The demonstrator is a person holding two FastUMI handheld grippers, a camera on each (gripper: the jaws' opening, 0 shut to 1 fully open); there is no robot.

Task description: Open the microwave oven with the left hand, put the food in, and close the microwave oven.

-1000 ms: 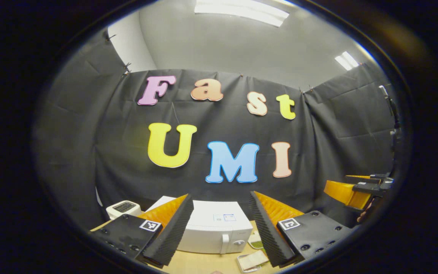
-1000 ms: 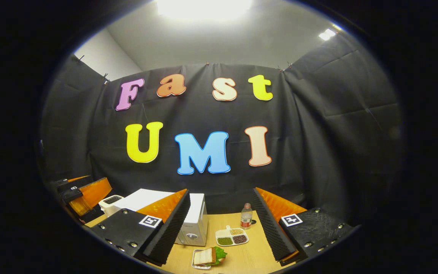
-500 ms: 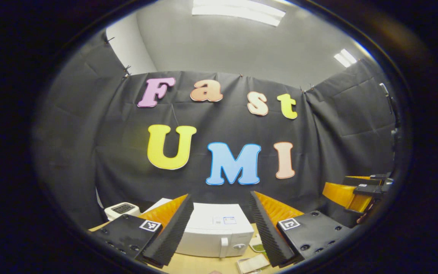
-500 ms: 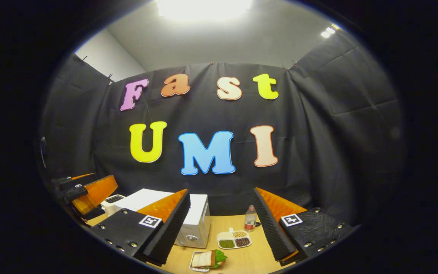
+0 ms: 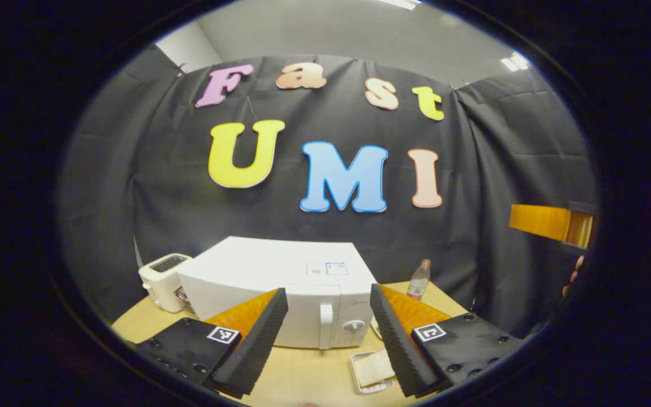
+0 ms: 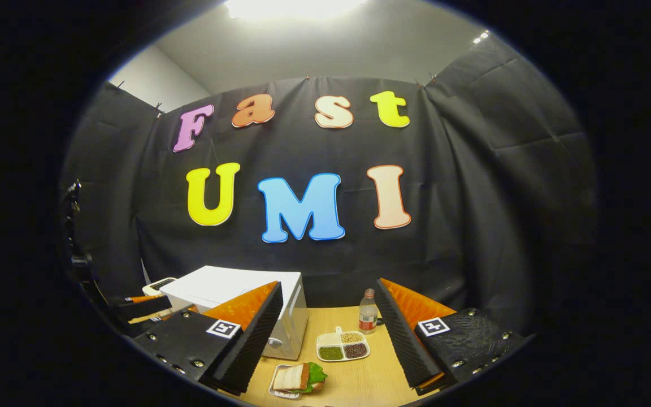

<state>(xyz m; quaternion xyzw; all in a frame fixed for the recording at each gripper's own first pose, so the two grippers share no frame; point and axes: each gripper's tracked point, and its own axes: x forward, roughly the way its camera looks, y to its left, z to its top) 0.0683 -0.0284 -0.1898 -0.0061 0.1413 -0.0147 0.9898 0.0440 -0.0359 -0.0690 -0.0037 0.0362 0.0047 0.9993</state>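
The white microwave oven [image 5: 280, 288] sits on the wooden table [image 6: 359, 379] with its door closed — handle [image 5: 325, 325] and dial facing the left gripper [image 5: 328, 333], whose 2 fingers are spread wide and hold nothing. Left of the microwave stands a white toaster [image 5: 161, 274]; right of it, a bottle [image 6: 367, 316] and a divided dish [image 6: 343, 346]. In front of the microwave lies the sandwich [image 6: 297, 377] in a small tray. The right gripper [image 6: 328, 339] — also spread, empty — hangs above the sandwich.

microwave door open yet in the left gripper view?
No: the microwave door sits flush and closed, its handle untouched, with the open left gripper short of it.
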